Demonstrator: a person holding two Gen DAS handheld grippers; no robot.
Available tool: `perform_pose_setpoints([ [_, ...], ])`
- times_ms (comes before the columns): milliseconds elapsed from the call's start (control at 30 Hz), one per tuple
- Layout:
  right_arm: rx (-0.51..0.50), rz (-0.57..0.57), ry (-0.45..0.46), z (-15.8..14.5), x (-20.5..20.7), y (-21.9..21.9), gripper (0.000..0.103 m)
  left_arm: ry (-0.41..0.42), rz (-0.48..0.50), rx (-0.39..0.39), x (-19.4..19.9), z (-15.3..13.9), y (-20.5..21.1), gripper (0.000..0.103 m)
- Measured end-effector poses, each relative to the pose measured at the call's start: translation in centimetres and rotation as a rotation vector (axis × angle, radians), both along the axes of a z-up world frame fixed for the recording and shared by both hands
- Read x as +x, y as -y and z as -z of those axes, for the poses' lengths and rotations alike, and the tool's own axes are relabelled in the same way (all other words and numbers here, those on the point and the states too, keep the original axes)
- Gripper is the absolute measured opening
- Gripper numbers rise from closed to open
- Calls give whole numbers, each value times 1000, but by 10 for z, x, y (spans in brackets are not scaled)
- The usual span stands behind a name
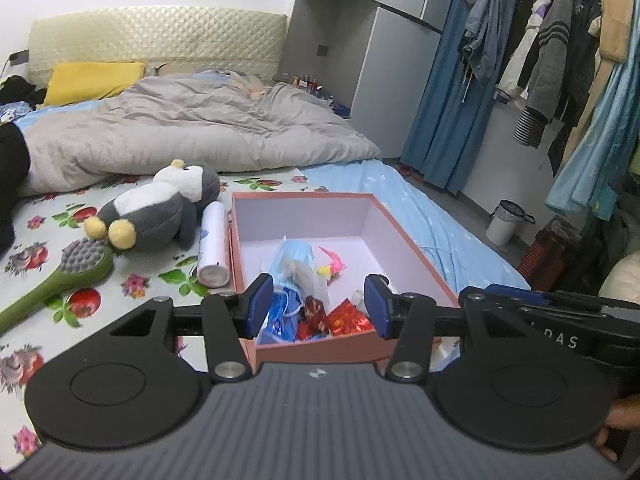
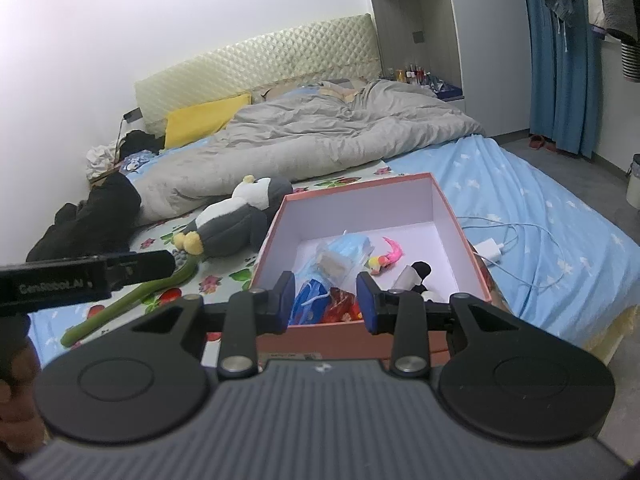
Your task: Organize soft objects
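A pink box [image 1: 416,248] [image 2: 460,236] with a white inside stands open on the bed. It holds a blue face mask pack [image 1: 294,264] [image 2: 348,254], a pink and yellow toy [image 1: 334,266] [image 2: 386,258], red wrappers [image 1: 344,318] [image 2: 340,306] and a small black and white plush [image 2: 420,276]. A grey and white penguin plush [image 1: 160,212] [image 2: 236,220] lies left of the box. My left gripper [image 1: 318,306] is open and empty over the box's near edge. My right gripper [image 2: 326,300] is open and empty over the same edge.
A green long-handled brush [image 1: 60,276] [image 2: 132,300] and a white roll [image 1: 214,240] lie on the floral sheet. A grey duvet [image 1: 192,128] [image 2: 320,136] covers the bed's far part. A white charger with cable [image 2: 492,250] lies right of the box. A bin [image 1: 504,222] stands on the floor.
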State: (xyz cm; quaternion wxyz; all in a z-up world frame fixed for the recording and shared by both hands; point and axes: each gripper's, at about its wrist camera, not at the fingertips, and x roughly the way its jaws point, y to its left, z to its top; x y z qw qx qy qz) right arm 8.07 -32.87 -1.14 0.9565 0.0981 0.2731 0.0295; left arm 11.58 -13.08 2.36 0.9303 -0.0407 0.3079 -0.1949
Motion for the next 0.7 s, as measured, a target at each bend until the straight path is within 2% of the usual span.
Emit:
perform_pose_setpoints([
  [133,-2,1,4,0,-16,-3,37,6,-4,9,-20,0,-2,57],
  [200,-5,-1,-2,2,-21,-4,37,9,-8,10,-27,1,-3,61],
  [367,0,8,-23,10,-30,-3,37,8,-9,20,-44,3,-3,62],
  [700,3,11,-20,24,-42,5,37,19,-43,35,-56,16,-4,62],
])
